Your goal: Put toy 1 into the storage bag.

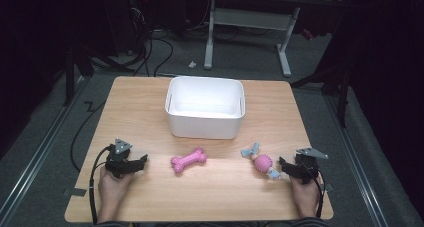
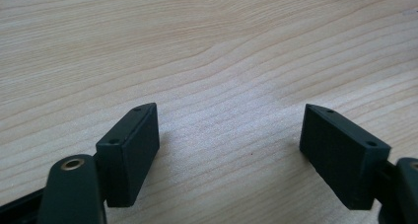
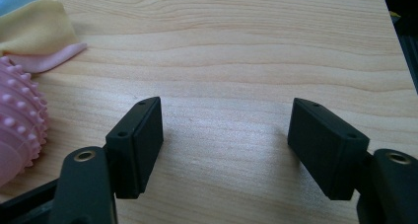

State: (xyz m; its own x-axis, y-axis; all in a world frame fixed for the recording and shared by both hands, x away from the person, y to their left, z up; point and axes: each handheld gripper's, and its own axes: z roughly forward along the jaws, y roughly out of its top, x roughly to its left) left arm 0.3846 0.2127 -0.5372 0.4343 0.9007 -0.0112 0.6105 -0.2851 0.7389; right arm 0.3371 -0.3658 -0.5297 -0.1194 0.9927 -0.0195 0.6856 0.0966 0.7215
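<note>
A pink bone-shaped toy (image 1: 188, 160) lies on the wooden table (image 1: 150, 107), in front of a white bin (image 1: 205, 107). To its right lies a pink spiky ball toy (image 1: 263, 162) with blue and yellow cloth ends; its ball (image 3: 17, 120) and cloth ends (image 3: 37, 31) show at the left of the right gripper view. My left gripper (image 1: 142, 161) rests near the front left, open, with bare wood between its jaws (image 2: 229, 135). My right gripper (image 1: 281, 163) sits just right of the ball toy, open, nothing between its jaws (image 3: 226, 135).
The bin stands at the table's middle back and looks empty. The table's right edge (image 3: 394, 46) runs close by my right gripper. Beyond the table are a desk frame (image 1: 285, 52) and cables (image 1: 160, 47) on the floor.
</note>
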